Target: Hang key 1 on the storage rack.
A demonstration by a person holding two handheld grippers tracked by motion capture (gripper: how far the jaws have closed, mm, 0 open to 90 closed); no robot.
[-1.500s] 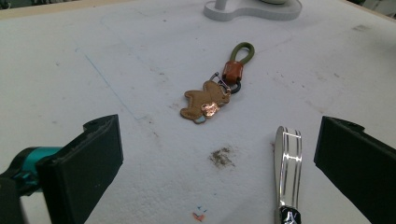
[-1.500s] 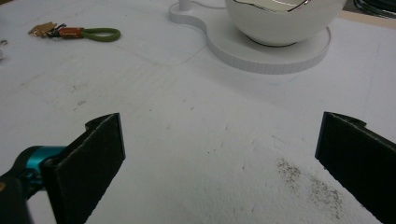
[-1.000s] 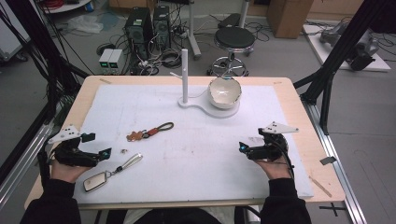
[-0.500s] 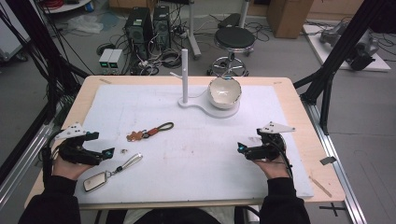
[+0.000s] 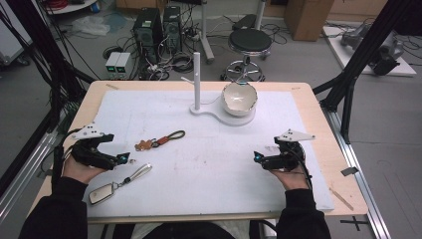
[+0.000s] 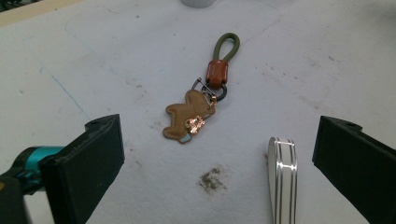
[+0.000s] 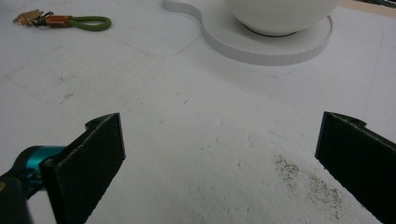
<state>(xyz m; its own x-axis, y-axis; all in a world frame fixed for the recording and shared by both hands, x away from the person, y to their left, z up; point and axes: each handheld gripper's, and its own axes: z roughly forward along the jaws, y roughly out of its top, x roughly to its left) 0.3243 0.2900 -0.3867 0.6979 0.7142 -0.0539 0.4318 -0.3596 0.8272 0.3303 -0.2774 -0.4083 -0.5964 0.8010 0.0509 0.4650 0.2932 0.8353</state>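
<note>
High view: left tool and right tool both spread wide, empty, flanking keychain.

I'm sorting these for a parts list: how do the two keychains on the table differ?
The brown keychain has a flat leather charm on a green cord loop; the silver keychain has a shiny rectangular metal tag on a pale strap. The brown one lies farther up the mat; the silver one lies nearer the person, beside the left gripper. Both lie flat, untouched, with both grippers open.
</note>
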